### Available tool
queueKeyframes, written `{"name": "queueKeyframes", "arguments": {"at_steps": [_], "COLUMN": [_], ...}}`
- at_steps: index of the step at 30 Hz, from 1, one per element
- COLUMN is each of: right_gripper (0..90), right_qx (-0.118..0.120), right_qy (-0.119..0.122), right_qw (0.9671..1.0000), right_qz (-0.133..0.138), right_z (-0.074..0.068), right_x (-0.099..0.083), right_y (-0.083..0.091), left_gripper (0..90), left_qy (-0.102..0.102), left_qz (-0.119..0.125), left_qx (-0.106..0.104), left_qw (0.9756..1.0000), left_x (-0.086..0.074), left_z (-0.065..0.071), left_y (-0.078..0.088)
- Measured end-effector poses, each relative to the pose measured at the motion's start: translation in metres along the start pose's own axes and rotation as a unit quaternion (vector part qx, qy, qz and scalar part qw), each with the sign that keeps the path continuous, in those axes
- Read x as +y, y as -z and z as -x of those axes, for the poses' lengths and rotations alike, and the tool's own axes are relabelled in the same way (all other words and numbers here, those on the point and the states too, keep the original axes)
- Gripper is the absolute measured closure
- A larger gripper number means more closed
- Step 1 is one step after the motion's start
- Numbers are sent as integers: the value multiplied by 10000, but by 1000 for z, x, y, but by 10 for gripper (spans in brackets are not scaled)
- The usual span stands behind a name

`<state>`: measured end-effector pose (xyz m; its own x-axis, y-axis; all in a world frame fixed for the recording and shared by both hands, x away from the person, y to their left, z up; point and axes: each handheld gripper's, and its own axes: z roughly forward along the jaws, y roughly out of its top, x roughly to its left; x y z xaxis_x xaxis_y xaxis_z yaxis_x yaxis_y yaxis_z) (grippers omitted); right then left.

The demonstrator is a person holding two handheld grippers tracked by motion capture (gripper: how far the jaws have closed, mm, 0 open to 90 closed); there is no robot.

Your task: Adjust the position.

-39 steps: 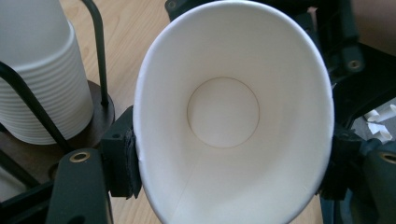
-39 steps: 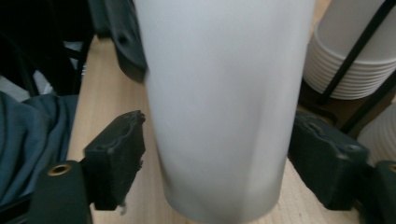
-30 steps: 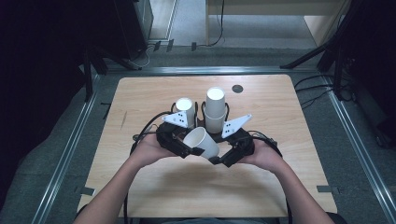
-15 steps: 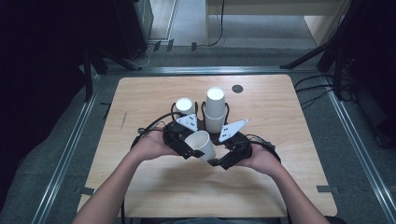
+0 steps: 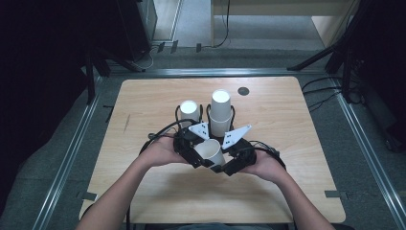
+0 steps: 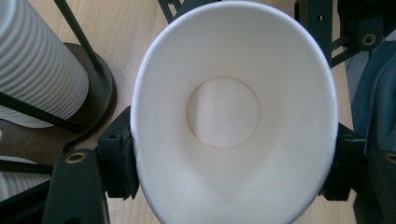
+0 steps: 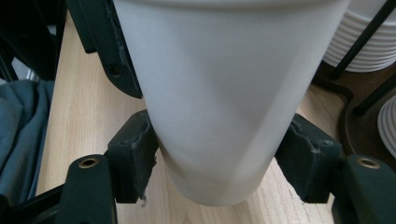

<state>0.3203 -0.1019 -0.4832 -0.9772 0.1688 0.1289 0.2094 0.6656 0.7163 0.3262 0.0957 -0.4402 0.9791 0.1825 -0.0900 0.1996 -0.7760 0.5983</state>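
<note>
L gripper [image 5: 203,155] clamps the paper cup [image 5: 211,152] at its rim. R gripper [image 5: 225,163] has just closed its jaws, pads now pressing the cup's base end, w/ cup stacks [image 5: 220,113] just beyond.

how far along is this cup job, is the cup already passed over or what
Done: one paper cup is off the stacks and lies tilted between both hands. In hand: the left gripper pinches its rim and the right gripper, whose jaws have just been closing, now clamps its base end, so a handover looks under way. Left: the left gripper letting go, probably, and placing the cup; two cup stacks wait in their racks.
</note>
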Motion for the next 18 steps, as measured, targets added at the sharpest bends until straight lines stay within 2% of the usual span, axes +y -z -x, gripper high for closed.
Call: {"name": "queueKeyframes", "arguments": {"at_steps": [1, 2, 3, 4, 7, 8, 9, 11, 12, 13, 14, 15, 16, 17, 18], "right_gripper": [332, 329, 330, 329, 329, 329, 329, 328, 328, 327, 327, 327, 327, 327, 327], "right_qx": [0, 29, 60, 65, 27, 3, 3, -21, -21, -30, -30, -35, -35, -15, -15], "right_qy": [0, -13, -29, -24, -35, -83, -83, -137, -137, -158, -158, -202, -202, -199, -199], "right_qw": [10000, 10000, 10000, 10000, 10000, 9999, 9999, 9998, 9998, 9997, 9997, 9994, 9994, 9992, 9992], "right_qz": [0, -24, -20, 1, 40, 97, 97, 151, 151, 191, 191, 268, 268, 352, 352], "right_z": [0, 0, 0, 1, 2, 3, 3, 5, 5, 6, 6, 6, 6, 6, 6], "right_x": [0, 0, 0, 0, 0, -1, -1, -1, -1, -2, -2, -1, -1, 0, 0], "right_y": [0, 0, 1, 2, 4, 7, 7, 10, 10, 12, 12, 13, 13, 14, 14], "left_gripper": [247, 206, 161, 133, 107, 105, 105, 105, 105, 105, 105, 106, 106, 106, 106], "left_qy": [-11, -25, -69, -46, 0, 165, 165, 321, 321, 385, 385, 470, 470, 617, 617], "left_qz": [4, 12, 98, 123, 210, 404, 404, 606, 606, 758, 758, 943, 943, 1190, 1190], "left_qx": [-12, -5, 148, 171, 222, 160, 160, 155, 155, 187, 187, 172, 172, 109, 109], "left_qw": [10000, 10000, 9998, 9998, 9995, 9989, 9989, 9975, 9975, 9962, 9962, 9943, 9943, 9909, 9909], "left_x": [0, -1, -2, -2, -3, -4, -4, -6, -6, -8, -8, -9, -9, -10, -10], "left_z": [0, 0, 2, 2, 2, 0, 0, -3, -3, -4, -4, -5, -5, -6, -6], "left_y": [0, -1, -2, -1, -1, 1, 1, 2, 2, 3, 3, 3, 3, 3, 3]}}
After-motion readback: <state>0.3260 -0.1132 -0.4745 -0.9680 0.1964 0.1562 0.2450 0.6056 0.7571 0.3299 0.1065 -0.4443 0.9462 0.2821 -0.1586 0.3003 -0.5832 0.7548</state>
